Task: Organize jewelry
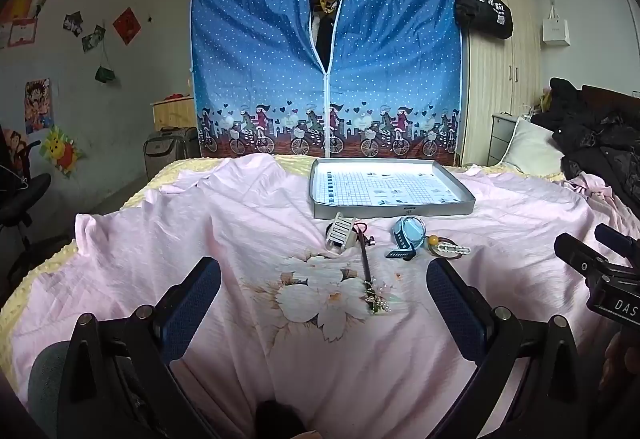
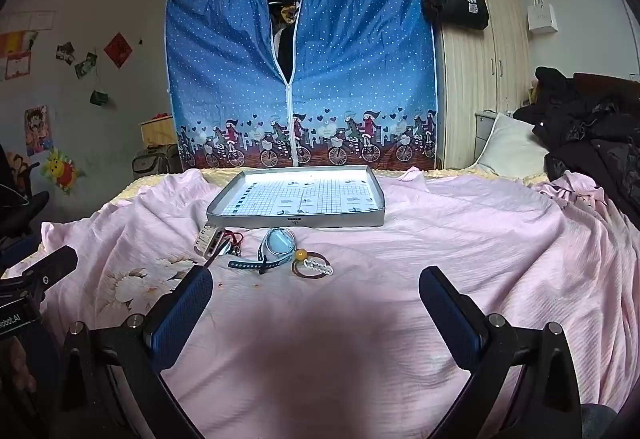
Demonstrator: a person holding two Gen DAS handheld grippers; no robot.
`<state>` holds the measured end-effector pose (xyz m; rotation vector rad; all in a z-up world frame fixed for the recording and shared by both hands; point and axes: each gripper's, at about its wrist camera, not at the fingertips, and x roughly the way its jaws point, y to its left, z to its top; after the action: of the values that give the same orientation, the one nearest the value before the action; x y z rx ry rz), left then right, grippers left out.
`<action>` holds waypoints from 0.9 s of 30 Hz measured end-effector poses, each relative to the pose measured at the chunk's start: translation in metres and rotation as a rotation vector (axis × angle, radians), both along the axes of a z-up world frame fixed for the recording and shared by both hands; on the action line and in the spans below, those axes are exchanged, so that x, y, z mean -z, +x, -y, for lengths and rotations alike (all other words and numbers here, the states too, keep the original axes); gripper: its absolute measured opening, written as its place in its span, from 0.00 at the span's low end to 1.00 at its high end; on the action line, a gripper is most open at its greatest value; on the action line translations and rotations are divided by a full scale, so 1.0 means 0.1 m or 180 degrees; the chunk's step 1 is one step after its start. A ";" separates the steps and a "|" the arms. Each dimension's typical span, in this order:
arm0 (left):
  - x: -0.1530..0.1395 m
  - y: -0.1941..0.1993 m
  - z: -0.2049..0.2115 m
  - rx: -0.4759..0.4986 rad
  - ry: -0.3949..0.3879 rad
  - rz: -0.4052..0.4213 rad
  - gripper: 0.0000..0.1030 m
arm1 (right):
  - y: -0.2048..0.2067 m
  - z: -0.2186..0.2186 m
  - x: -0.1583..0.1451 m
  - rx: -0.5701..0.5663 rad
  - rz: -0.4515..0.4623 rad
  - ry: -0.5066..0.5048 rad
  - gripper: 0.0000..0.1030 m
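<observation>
On a pink floral bedsheet (image 1: 248, 223), a small scatter of jewelry lies just in front of a shallow grey tray (image 1: 390, 214) lined with gridded paper: a white hair claw (image 1: 340, 237), a long dark hairpin (image 1: 367, 271) with a beaded end, a blue watch (image 1: 409, 235) and a brown hair tie (image 1: 450, 251) with an amber bead and white charm. All of it sits ahead of the two hand-held grippers and apart from their fingers, none of it in the tray. Left gripper (image 1: 324, 299) hovers low over the printed flower, its blue-padded jaws spread wide and gripping nothing, the hairpin's beaded end lying between the fingertips' line. Right gripper (image 2: 316, 299) is held level beside it, jaws equally wide and empty, with the watch and hair tie just beyond its left finger (image 2: 188, 303). Behind the bed stands a blue polka-dot fabric wardrobe (image 1: 326, 63), its zip partly undone.
</observation>
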<state>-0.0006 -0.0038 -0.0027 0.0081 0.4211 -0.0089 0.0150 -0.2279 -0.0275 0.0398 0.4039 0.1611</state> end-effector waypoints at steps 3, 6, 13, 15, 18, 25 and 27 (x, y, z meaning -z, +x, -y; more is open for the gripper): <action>0.00 0.00 0.00 0.0002 0.0000 -0.0001 0.98 | 0.01 -0.04 0.01 -0.0005 -0.0005 0.0001 1.00; 0.01 0.00 0.00 0.0003 0.0001 -0.0003 0.98 | 0.01 0.00 0.05 -0.0004 -0.0014 0.0000 1.00; 0.01 0.01 -0.01 0.0011 -0.0014 -0.0024 0.98 | 0.01 0.01 0.06 -0.0004 -0.0025 0.0002 1.00; 0.02 0.01 -0.01 0.0012 -0.0011 -0.0023 0.98 | 0.01 0.01 0.06 -0.0003 -0.0029 0.0003 1.00; 0.01 0.01 -0.01 0.0013 -0.0011 -0.0024 0.98 | 0.01 0.01 0.06 -0.0004 -0.0034 0.0002 1.00; 0.01 0.01 -0.01 0.0009 -0.0013 -0.0024 0.98 | 0.02 0.02 0.06 -0.0005 -0.0041 0.0005 1.00; 0.01 0.01 -0.01 0.0009 -0.0011 -0.0024 0.98 | 0.02 0.02 0.06 -0.0005 -0.0043 0.0005 1.00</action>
<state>0.0003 -0.0032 -0.0039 0.0053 0.4287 -0.0125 0.0166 -0.2301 -0.0337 0.0421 0.4172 0.1629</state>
